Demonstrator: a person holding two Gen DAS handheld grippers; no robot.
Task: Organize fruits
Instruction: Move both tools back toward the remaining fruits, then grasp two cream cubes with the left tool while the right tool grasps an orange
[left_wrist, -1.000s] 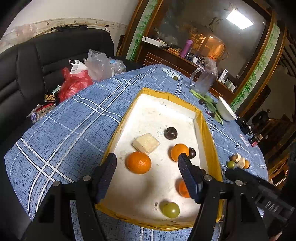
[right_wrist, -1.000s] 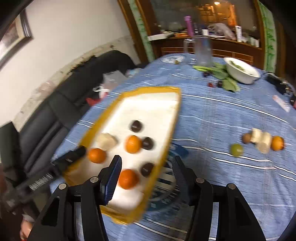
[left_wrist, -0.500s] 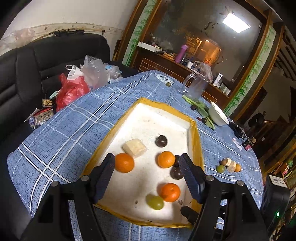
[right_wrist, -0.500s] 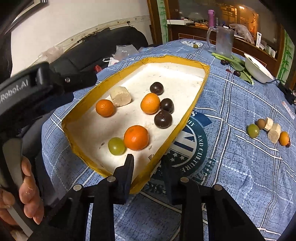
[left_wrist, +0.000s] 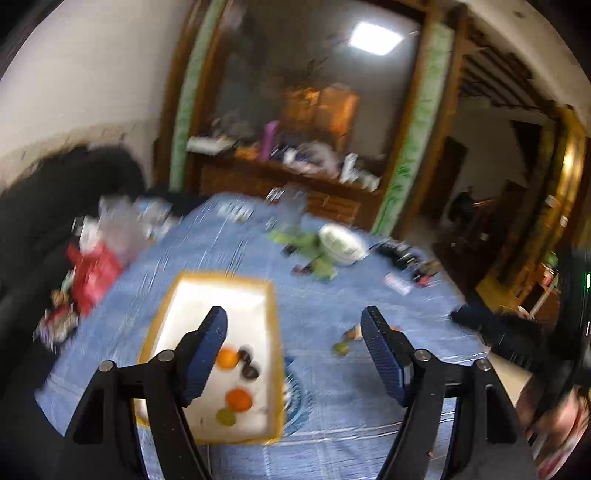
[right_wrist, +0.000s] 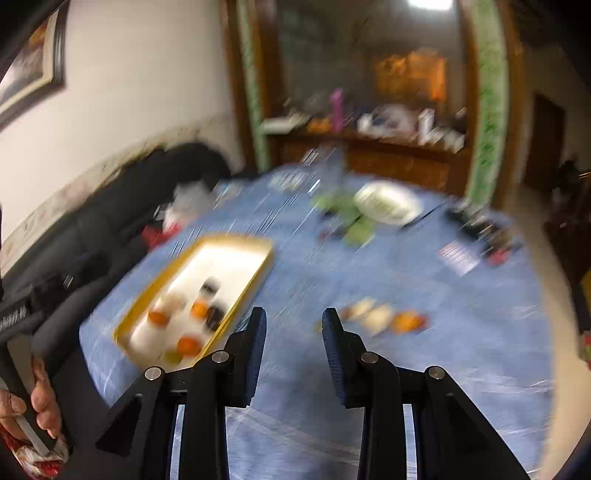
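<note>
Both views are motion-blurred. The left claw is spread wide and empty above the blue checked table, with the yellow-rimmed white tray of oranges, dark fruits and a green fruit below its left finger. The right claw is parted and empty; the tray lies to its left, and a loose fruit cluster lies just right of its fingertips.

Pretty blurry shot. The left gripper is held wide apart with nothing between its fingers. A yellow-rimmed tray is seen at 7 o'clock on the blue tablecloth, with oranges and dark fruit inside. A white bowl is spotted at 12 o'clock.
</note>
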